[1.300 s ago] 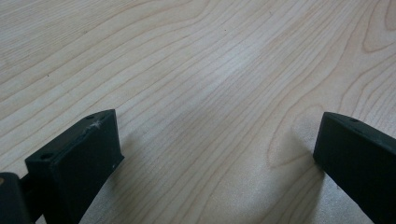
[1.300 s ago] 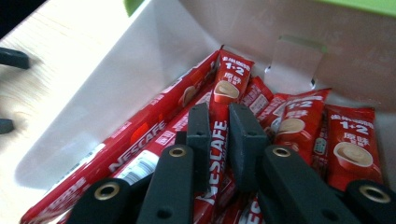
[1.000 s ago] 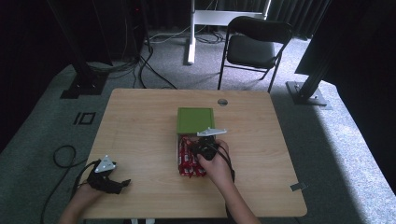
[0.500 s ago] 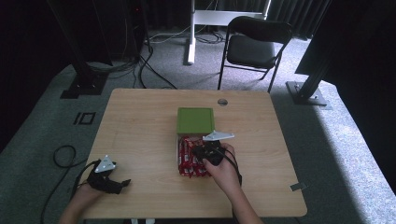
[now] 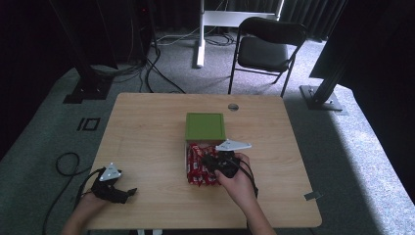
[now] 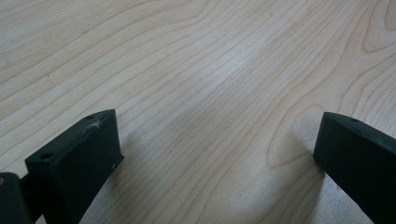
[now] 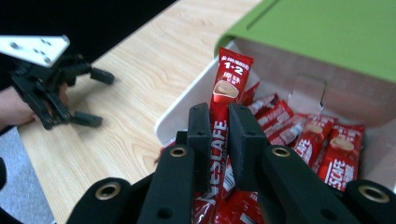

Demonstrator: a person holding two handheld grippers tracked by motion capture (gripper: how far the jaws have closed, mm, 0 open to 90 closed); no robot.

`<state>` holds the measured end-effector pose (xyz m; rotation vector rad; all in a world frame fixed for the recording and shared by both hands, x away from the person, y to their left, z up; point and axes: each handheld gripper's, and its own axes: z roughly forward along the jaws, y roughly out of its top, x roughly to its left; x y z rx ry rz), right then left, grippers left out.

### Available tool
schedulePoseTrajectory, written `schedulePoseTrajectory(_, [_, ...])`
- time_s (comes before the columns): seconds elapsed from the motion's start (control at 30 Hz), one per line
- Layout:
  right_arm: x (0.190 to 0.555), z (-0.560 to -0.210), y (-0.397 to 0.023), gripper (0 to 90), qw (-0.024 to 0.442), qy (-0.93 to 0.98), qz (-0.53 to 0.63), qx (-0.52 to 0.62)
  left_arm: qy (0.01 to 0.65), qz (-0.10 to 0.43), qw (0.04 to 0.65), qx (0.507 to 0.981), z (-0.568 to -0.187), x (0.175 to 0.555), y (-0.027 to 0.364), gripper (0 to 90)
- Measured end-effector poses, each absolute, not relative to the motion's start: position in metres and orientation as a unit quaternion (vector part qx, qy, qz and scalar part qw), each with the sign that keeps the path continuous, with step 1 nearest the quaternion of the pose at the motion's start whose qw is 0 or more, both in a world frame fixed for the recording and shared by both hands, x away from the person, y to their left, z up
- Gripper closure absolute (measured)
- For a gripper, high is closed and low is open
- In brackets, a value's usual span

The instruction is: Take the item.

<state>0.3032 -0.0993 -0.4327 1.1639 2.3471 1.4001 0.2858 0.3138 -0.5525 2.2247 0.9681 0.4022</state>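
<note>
A white box [image 5: 186,152] full of red Nescafe coffee sachets [image 5: 198,169] lies mid-table, its green lid [image 5: 205,126] slid back over the far half. My right gripper [image 5: 213,164] hovers over the open part. In the right gripper view, my right gripper [image 7: 219,119] is shut on one red sachet [image 7: 231,74], which stands upright above the others [image 7: 327,140], next to the green lid [image 7: 336,32]. My left gripper [image 5: 117,191] rests near the table's front left corner. Its jaws stand wide open over bare wood [image 6: 215,140], holding nothing.
The left gripper [image 7: 56,88] also appears far off in the right gripper view. A round cable hole [image 5: 233,106] sits near the table's far edge. Behind the table stand a black folding chair [image 5: 266,46] and stand bases with cables on grey carpet.
My right gripper has drifted slightly right and toward the near edge over the sachet box. The left gripper has not moved.
</note>
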Motion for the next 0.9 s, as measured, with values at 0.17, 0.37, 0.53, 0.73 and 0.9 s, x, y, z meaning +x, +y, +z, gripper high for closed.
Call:
schedulePoseTrajectory(0.17, [0.298, -0.424, -0.101, 80.0, 0.090, 0.779, 0.486, 0.385, 0.371, 0.154, 0.334, 0.853, -0.552, 0.286, 0.314, 1.6])
schedulePoseTrajectory(0.37, [0.298, -0.416, -0.107, 80.0, 0.106, 0.765, 0.503, 0.388, 0.371, 0.154, 0.334, 0.853, -0.552, 0.286, 0.314, 1.5])
schedulePoseTrajectory(0.53, [0.300, -0.411, -0.112, 80.0, 0.119, 0.756, 0.508, 0.394, 0.371, 0.154, 0.334, 0.853, -0.552, 0.286, 0.314, 1.6])
schedulePoseTrajectory(0.73, [0.307, -0.407, -0.126, 80.0, 0.149, 0.741, 0.510, 0.411, 0.371, 0.154, 0.335, 0.852, -0.552, 0.286, 0.314, 1.5])
schedulePoseTrajectory(0.9, [0.313, -0.408, -0.136, 80.0, 0.166, 0.725, 0.514, 0.428, 0.371, 0.154, 0.335, 0.852, -0.552, 0.286, 0.314, 1.6])
